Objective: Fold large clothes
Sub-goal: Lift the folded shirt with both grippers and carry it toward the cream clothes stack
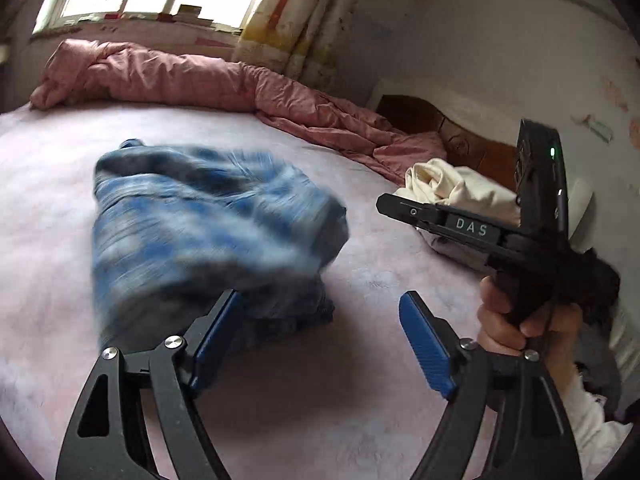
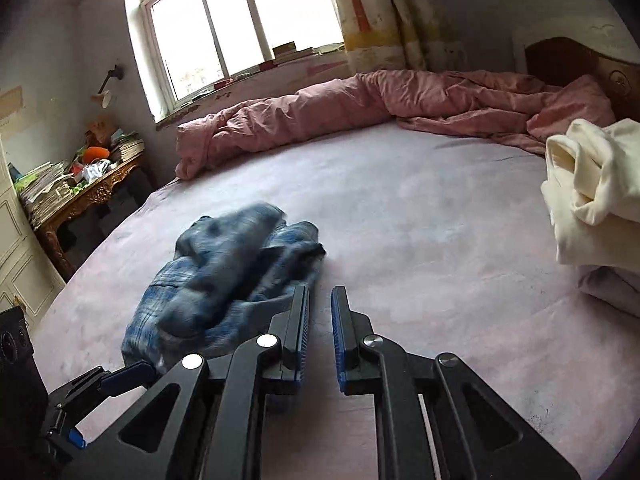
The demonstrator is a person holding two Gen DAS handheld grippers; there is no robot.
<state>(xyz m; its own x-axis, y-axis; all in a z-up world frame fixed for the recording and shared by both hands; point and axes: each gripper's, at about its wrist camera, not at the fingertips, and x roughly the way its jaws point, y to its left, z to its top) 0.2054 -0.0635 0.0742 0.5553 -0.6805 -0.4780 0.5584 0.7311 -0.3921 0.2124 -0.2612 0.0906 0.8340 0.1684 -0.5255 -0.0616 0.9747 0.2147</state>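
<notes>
A blue plaid garment [image 1: 208, 232] lies bunched and motion-blurred on a pink bed sheet [image 1: 60, 168] – no pad touches it. The left gripper [image 1: 320, 320] stands with its fingers spread, nothing between them, the cloth just beyond its left finger. The right gripper [image 2: 320, 316] has its fingers drawn nearly together on nothing, the garment just to its left. A cream cloth [image 2: 592, 184] sits well apart, near a rumpled pink quilt [image 2: 400, 96].

Blue plaid garment [image 1: 208, 232] motion-blurred, folds unreadable; cream garment [image 2: 596, 188] cut off at right edge.
</notes>
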